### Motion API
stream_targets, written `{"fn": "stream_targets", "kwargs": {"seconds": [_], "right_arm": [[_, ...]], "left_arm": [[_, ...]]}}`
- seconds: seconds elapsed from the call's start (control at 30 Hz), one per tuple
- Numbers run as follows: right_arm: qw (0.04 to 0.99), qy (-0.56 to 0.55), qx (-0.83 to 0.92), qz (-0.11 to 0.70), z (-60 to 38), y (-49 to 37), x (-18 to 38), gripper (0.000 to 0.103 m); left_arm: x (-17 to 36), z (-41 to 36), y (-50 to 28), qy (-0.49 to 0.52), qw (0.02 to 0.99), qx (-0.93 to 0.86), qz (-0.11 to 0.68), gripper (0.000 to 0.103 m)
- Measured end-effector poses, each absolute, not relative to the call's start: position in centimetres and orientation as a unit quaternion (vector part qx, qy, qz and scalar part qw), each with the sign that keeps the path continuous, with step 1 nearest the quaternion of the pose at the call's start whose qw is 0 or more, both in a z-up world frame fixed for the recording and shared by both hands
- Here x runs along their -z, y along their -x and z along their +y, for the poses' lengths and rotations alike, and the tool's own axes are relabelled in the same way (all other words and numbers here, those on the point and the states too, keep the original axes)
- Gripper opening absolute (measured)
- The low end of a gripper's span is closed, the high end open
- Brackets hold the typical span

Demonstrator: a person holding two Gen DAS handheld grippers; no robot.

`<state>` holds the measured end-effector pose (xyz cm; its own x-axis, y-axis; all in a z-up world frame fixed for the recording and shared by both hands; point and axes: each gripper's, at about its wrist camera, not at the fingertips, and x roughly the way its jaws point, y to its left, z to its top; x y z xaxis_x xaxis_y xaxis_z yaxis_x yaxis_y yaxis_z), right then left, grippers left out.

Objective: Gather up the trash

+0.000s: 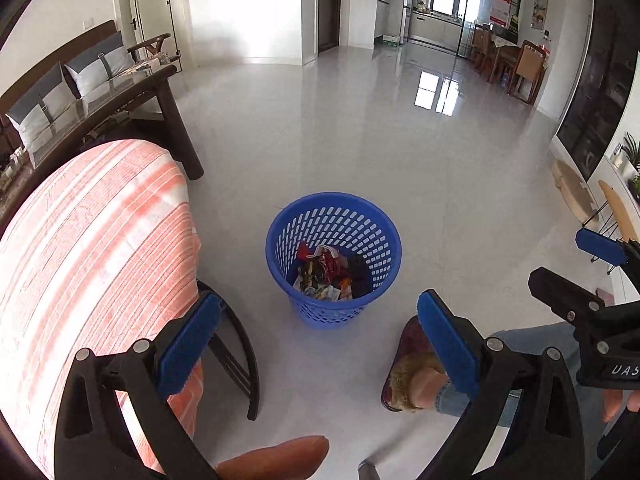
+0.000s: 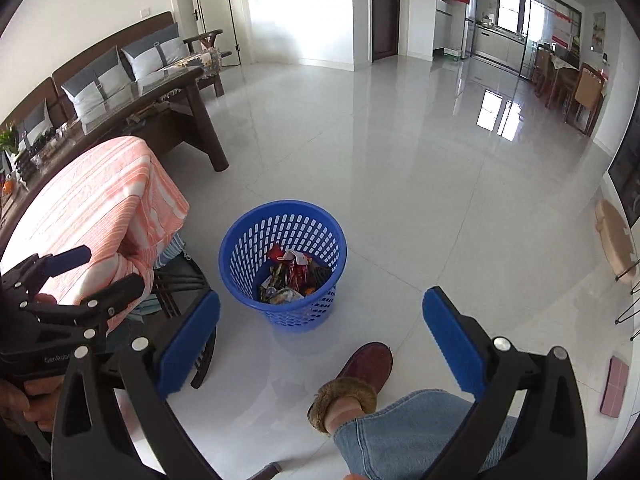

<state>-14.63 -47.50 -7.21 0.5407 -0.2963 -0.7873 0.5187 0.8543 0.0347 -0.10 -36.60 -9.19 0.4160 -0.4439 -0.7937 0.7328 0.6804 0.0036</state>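
Note:
A blue perforated plastic basket (image 1: 334,258) (image 2: 283,270) stands on the pale tiled floor, and crumpled wrappers and other trash (image 1: 328,274) (image 2: 290,276) lie in its bottom. My left gripper (image 1: 318,344) hangs above and short of the basket, open, with nothing between its blue pads. My right gripper (image 2: 320,344) is likewise open and empty, above the floor near the basket. Each gripper shows in the other's view: the right gripper (image 1: 568,266) at the right edge, the left gripper (image 2: 98,268) at the left edge.
A small table under an orange-and-white striped cloth (image 1: 92,264) (image 2: 100,204) stands left of the basket. The person's foot in a dark red slipper (image 2: 362,372) and a jeans leg are right below. A dark wooden bench with cushions (image 2: 132,76) lines the left wall.

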Motion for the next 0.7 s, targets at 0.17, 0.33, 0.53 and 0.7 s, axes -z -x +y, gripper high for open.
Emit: {"fn": "stream_targets", "kwargs": {"seconds": [0.17,0.33,0.53,0.7], "right_arm": [[0.86,-0.134,0.231,0.435,-46.6,14.0,8.6,0.098],[0.858,-0.138,0.224,0.441,-45.9,13.9,8.8,0.098],[0.858,-0.143,0.219,0.442,-45.6,13.7,8.9,0.098],[0.858,-0.146,0.217,0.443,-45.5,13.5,9.0,0.098]], "left_arm": [[9.3,-36.4,0.6,-0.185,0.823,0.351,0.406,0.098],[9.7,-36.4,0.4,-0.183,0.822,0.347,0.414,0.098],[10.0,-36.5,0.4,-0.18,0.818,0.346,0.422,0.098],[10.2,-36.4,0.2,-0.178,0.816,0.345,0.428,0.098]]}}
